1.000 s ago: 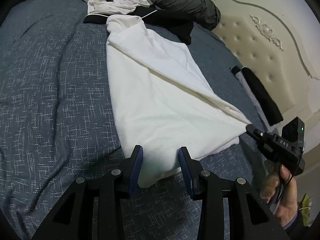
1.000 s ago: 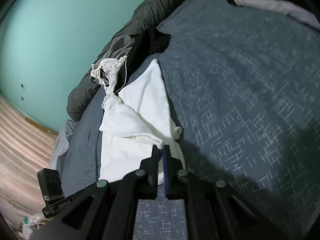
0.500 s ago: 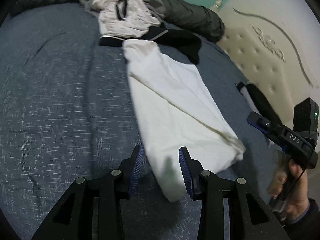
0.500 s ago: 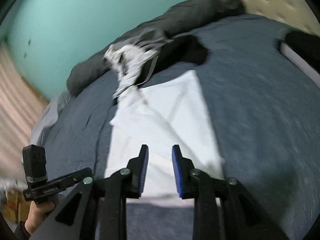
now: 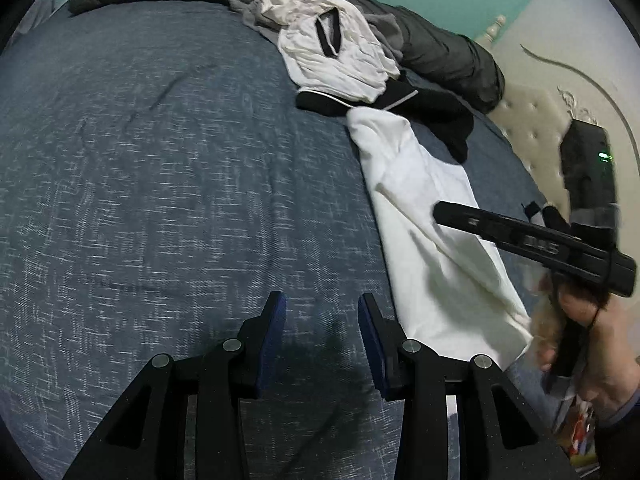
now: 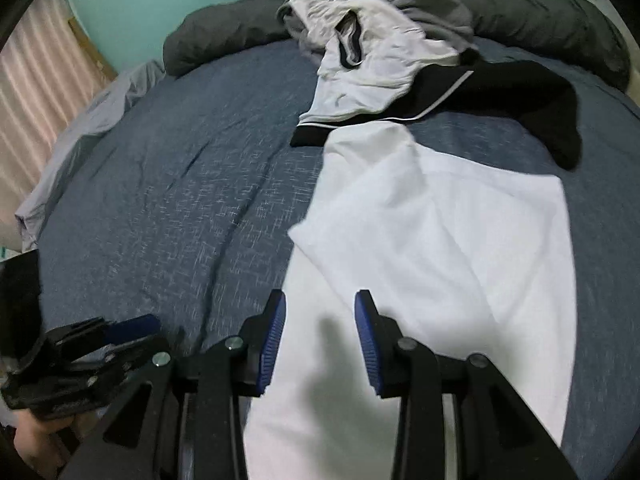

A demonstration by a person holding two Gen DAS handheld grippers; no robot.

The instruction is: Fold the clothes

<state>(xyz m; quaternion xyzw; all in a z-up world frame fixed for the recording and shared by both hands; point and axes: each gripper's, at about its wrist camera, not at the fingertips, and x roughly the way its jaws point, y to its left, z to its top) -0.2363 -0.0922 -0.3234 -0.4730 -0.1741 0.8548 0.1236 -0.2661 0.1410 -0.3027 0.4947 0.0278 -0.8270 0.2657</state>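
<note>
On my left wrist camera, the left gripper (image 5: 322, 312) hangs over the bare blue bedspread (image 5: 160, 200) with its blue-padded fingers (image 5: 276, 320) spread apart and nothing between them. The white garment (image 5: 432, 248) lies to its right as a long folded strip running away toward the heap of clothes, its near end just beside my right fingertip. Over that strip I see the right gripper (image 5: 440, 210) reaching in from the right, held in a hand (image 5: 592, 336); from this side I cannot tell how its fingers stand. Behind the garment's far end sit a black garment (image 5: 432, 108) and a crumpled white top with black trim (image 5: 332, 56), with a dark grey duvet (image 5: 448, 52) along the edge and a tufted cream headboard (image 5: 532, 120) to the right.

On my right wrist camera, the right gripper (image 6: 320, 312) is above the near end of the white garment (image 6: 440, 220), fingers released and wide, gripping nothing; their shadow falls on the cloth. The garment lies flat on the bedspread (image 6: 180, 180), its far end touching the black garment (image 6: 500, 92). The left gripper (image 6: 128, 328) shows at lower left, blurred, over the bedspread.
</note>
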